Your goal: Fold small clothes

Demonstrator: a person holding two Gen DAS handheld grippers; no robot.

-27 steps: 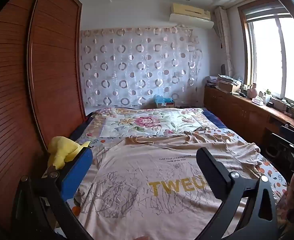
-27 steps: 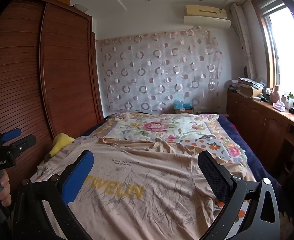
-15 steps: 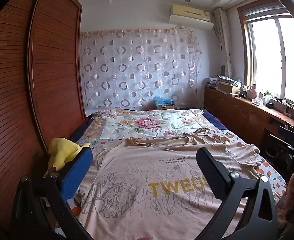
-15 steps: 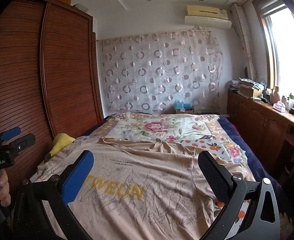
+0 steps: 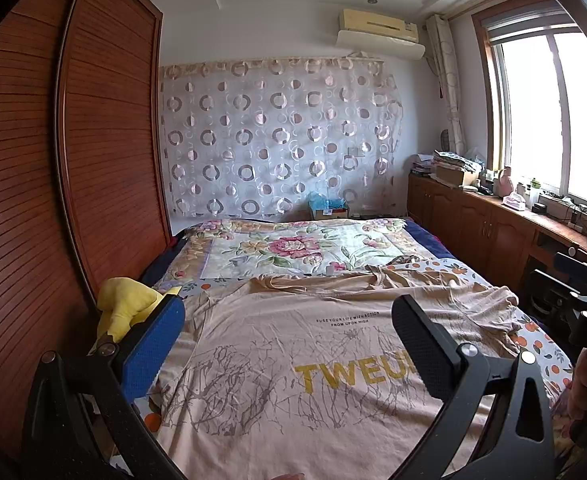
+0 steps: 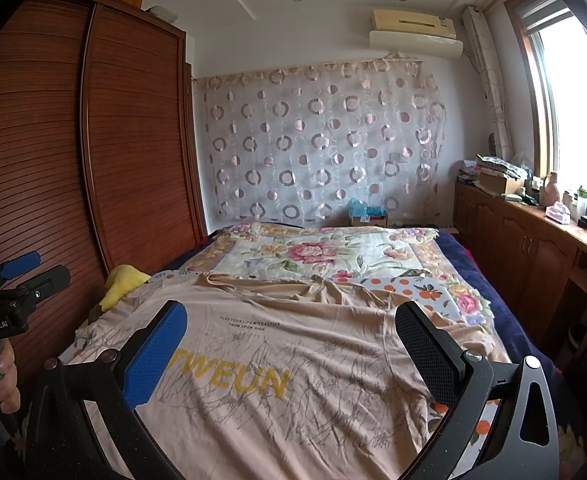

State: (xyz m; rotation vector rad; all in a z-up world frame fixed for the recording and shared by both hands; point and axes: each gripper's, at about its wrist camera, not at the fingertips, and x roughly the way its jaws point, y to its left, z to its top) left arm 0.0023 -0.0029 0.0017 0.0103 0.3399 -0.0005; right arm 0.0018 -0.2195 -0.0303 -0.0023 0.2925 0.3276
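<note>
T-shirt [image 5: 293, 360]: beige, spread flat, yellow lettering | left claw [image 5: 289, 340] spread | right claw [image 6: 291, 344] spread

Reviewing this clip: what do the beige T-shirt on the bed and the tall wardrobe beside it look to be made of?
Beige T-shirt: thin soft knit, probably cotton jersey; matte, it creases and drapes limply, with printed yellow lettering. Wardrobe: reddish-brown wood or wood veneer, slightly glossy, with fine horizontal slats; which one cannot be told.
</note>
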